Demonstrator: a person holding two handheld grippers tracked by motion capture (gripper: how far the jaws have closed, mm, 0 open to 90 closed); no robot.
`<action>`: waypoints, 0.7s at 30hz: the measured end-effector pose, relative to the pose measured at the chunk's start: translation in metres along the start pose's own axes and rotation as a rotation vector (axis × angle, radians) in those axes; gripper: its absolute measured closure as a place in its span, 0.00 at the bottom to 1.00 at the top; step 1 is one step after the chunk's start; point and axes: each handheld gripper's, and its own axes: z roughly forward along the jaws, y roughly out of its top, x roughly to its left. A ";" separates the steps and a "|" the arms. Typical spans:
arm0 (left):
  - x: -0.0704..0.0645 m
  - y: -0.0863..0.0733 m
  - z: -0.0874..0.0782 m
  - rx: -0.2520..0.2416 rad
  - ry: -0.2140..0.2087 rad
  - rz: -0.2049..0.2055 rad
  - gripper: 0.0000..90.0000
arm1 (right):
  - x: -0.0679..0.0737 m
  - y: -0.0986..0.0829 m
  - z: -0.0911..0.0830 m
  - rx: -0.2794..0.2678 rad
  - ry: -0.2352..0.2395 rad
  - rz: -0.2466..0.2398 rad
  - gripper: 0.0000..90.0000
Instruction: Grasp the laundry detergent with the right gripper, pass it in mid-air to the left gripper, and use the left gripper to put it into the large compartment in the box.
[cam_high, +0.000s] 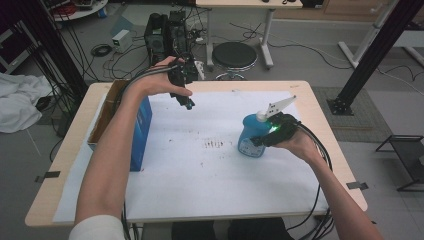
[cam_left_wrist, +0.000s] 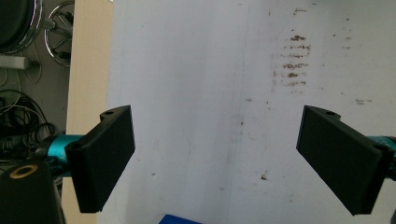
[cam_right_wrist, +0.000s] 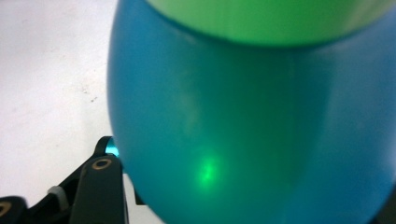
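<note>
A blue bottle (cam_high: 248, 136) with a white cap stands on the white sheet right of the table's middle. My right gripper (cam_high: 275, 131) is shut on the bottle's body from the right side, a green light glowing on it. In the right gripper view the bottle's blue wall (cam_right_wrist: 243, 130) sits against the jaws, and one black finger (cam_right_wrist: 100, 186) shows at its lower left. My left gripper (cam_high: 183, 85) is held in the air over the back left of the table. It is open, its jaws (cam_left_wrist: 217, 116) wide apart over bare paper with nothing between them.
An open cardboard box with a blue side (cam_high: 142, 125) stands at the table's left edge. Brown stains (cam_high: 214, 144) mark the white sheet (cam_high: 200, 185) near its middle. Behind the table are a black stool (cam_high: 234, 55), cables and equipment (cam_high: 165, 30).
</note>
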 end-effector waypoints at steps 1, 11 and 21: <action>-0.002 0.000 0.001 -0.014 0.002 -0.022 0.13 | -0.001 -0.001 0.001 -0.003 -0.004 0.001 0.45; -0.002 -0.001 -0.002 -0.020 0.004 -0.019 0.13 | -0.002 -0.003 0.000 -0.025 -0.009 -0.009 0.49; -0.005 0.001 -0.003 -0.021 -0.002 -0.013 0.13 | 0.001 -0.003 0.000 -0.026 0.002 -0.058 0.51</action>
